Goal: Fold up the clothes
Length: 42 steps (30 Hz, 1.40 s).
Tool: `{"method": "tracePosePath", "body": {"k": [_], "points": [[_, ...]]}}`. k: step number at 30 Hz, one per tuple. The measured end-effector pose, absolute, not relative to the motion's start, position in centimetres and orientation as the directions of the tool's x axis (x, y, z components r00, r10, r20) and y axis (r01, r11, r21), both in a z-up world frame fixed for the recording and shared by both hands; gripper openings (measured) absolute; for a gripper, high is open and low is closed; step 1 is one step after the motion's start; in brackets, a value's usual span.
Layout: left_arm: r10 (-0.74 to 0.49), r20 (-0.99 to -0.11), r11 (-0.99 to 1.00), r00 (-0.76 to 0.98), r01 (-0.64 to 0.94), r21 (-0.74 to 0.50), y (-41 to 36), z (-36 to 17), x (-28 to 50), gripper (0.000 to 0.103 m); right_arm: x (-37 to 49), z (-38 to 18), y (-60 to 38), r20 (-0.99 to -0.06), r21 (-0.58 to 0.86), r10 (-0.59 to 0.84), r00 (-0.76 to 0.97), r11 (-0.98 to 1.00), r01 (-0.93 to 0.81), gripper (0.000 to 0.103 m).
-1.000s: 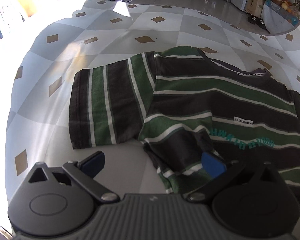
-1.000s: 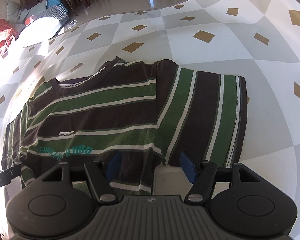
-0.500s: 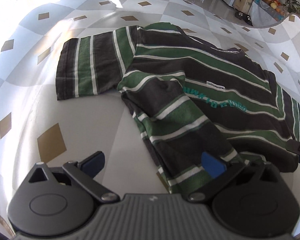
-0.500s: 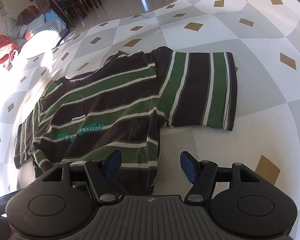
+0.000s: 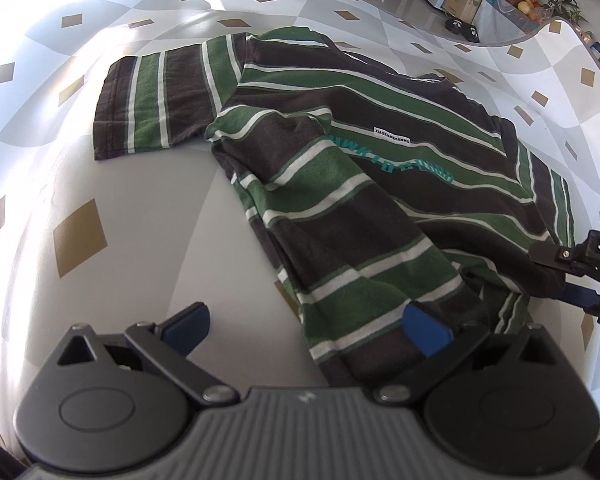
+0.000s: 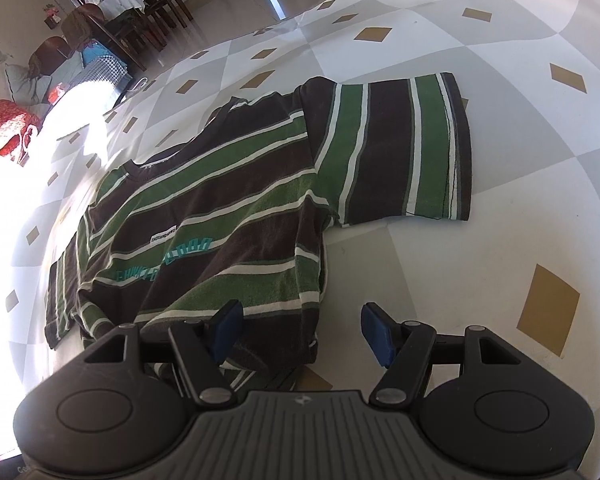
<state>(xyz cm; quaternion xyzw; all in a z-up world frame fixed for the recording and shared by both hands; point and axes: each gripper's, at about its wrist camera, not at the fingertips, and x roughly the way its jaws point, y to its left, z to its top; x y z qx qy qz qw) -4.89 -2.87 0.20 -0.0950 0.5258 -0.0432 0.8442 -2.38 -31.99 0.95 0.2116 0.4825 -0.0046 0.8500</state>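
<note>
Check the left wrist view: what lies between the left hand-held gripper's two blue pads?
Between the pads of the left hand-held gripper: bare tablecloth toward its left pad, then the striped T-shirt's hem by its right pad.

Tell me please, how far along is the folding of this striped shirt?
Early stage. The striped T-shirt is spread face up, its lower part folded up over the chest. Both the left gripper and right gripper stand open, holding nothing. Both sleeves remain unfolded.
</note>
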Motion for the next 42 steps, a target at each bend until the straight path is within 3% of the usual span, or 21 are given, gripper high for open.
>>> {"method": "tracePosePath", "body": {"k": [8,13,16,18,27,35,36,39,42], "points": [[-0.211,-0.857,0.971,0.47,-0.003,-0.241,-2.8,0.9,-5.9,0.103,-2.1,0.5,-31.0,-0.799,0.404,0.257,0.543,0.899,0.168,0.06],[-0.22,-0.856,0.97,0.468,0.012,-0.243,-2.9,0.8,-6.5,0.103,-2.1,1.0,-30.1,-0.778,0.382,0.244,0.579,0.915,0.127,0.028],[-0.225,-0.859,0.968,0.459,0.008,-0.249,-2.9,0.4,-6.7,0.103,-2.1,1.6,-29.8,-0.753,0.388,0.252,0.608,0.916,0.099,0.016],[-0.225,-0.862,0.968,0.455,0.004,-0.251,-2.9,0.1,-6.7,0.103,-2.1,2.1,-29.5,-0.732,0.378,0.249,0.634,0.923,0.074,0.014],[-0.256,-0.853,0.962,0.455,0.03,-0.272,-3.2,0.0,-7.1,0.103,-1.8,4.4,-29.8,-0.588,0.456,0.271,0.762,0.889,0.036,0.012],[-0.308,-0.836,0.946,0.454,0.055,-0.319,-3.6,-0.1,-7.1,0.103,-1.3,3.8,-30.0,-0.628,0.409,0.212,0.749,0.908,0.087,0.014],[-0.321,-0.832,0.942,0.452,0.062,-0.33,-3.6,-0.1,-7.1,0.103,-1.3,3.7,-30.2,-0.631,0.415,0.21,0.747,0.905,0.096,0.017],[-0.348,-0.822,0.933,0.45,0.084,-0.349,-4.1,0.0,-7.0,0.103,-1.2,2.9,-30.4,-0.677,0.415,0.21,0.705,0.9,0.13,0.04],[-0.354,-0.815,0.932,0.458,0.105,-0.346,-4.5,-0.1,-7.1,0.103,-1.0,1.6,-30.2,-0.738,0.399,0.214,0.64,0.904,0.156,0.043]]}}
